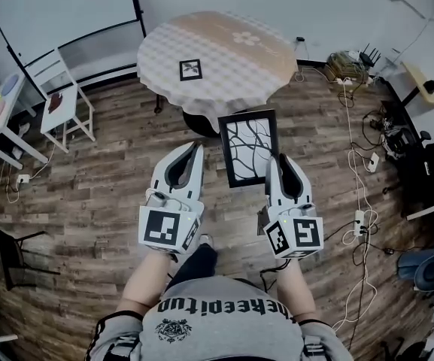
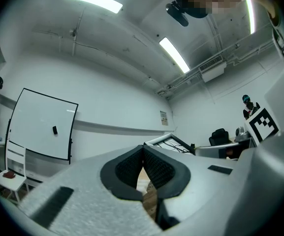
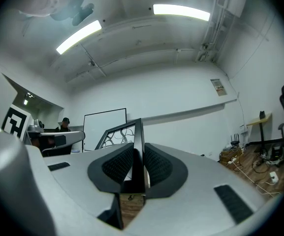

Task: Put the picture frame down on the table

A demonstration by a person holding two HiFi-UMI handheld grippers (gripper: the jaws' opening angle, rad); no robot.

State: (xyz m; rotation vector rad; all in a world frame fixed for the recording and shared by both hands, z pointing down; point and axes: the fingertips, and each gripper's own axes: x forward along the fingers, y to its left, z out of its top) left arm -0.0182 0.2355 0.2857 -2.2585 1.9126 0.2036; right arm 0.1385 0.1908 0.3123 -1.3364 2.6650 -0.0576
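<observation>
A black picture frame [image 1: 248,148] with a white branch drawing is held in the air above the wooden floor, just in front of the round table [image 1: 224,66]. My right gripper [image 1: 277,161] is shut on the frame's lower right edge; in the right gripper view the frame's edge [image 3: 138,151] sits clamped between the two black pads. My left gripper [image 1: 189,150] hangs to the left of the frame with its jaws together and nothing between them. The left gripper view shows the frame [image 2: 167,142] off to its right.
A small black-framed picture [image 1: 190,69] lies on the round table's checked cloth. A whiteboard [image 1: 59,10] stands at the back left, with a white chair [image 1: 60,100] and a small white table [image 1: 0,115] near it. Cables and power strips [image 1: 361,179] trail over the floor at right.
</observation>
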